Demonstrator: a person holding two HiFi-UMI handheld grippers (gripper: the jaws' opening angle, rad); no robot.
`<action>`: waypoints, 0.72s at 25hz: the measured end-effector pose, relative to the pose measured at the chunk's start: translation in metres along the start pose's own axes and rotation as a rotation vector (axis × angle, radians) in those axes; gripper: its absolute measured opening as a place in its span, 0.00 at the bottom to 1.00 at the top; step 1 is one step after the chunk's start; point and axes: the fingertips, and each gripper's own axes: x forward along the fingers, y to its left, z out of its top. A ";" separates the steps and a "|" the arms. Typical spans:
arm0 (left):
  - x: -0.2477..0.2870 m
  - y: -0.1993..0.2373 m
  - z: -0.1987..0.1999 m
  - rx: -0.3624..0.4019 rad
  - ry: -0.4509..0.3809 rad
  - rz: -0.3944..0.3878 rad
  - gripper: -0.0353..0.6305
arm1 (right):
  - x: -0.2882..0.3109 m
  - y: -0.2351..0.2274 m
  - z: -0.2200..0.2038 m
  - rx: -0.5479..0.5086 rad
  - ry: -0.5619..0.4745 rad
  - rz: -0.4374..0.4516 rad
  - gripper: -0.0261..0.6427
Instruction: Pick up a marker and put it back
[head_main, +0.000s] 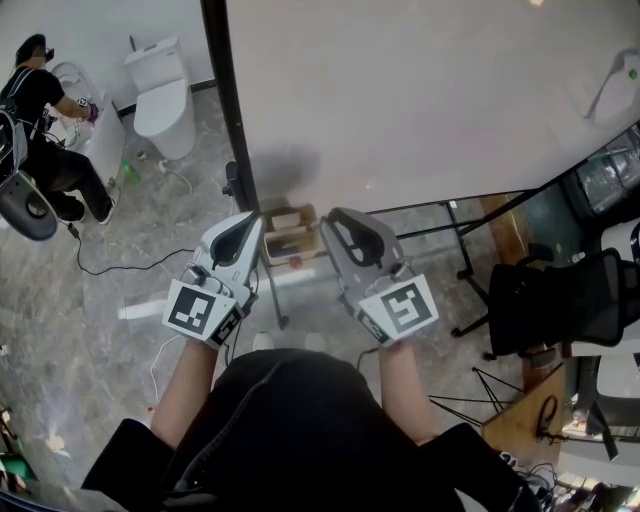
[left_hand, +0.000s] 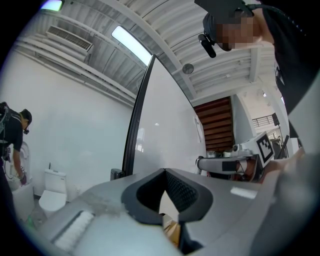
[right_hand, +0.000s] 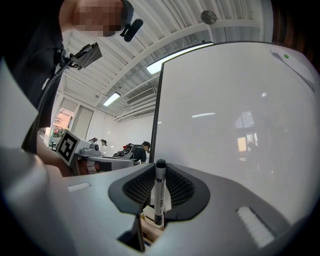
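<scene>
Marker (right_hand: 159, 195) upright, clamped in right tongs (right_hand: 159, 172); head view hides it.

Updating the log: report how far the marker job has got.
Done: the pick-up. The right gripper is shut on the marker, which stands upright between its jaws. In hand: the marker is held in front of the whiteboard, with the box showing just below it. The left gripper is shut and empty. Left: putting the marker back, so roughly half done.

White marker (right_hand: 159, 196); black cap (right_hand: 160, 164)
</scene>
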 end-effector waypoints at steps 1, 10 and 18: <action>0.000 0.000 -0.001 0.000 0.001 0.001 0.06 | 0.000 0.000 -0.001 0.003 0.001 0.001 0.15; -0.002 -0.004 -0.001 -0.003 -0.002 0.006 0.06 | -0.007 0.001 -0.002 0.005 -0.001 -0.001 0.15; -0.003 -0.002 -0.010 -0.008 0.016 0.015 0.06 | -0.005 -0.002 -0.012 0.018 0.012 -0.001 0.15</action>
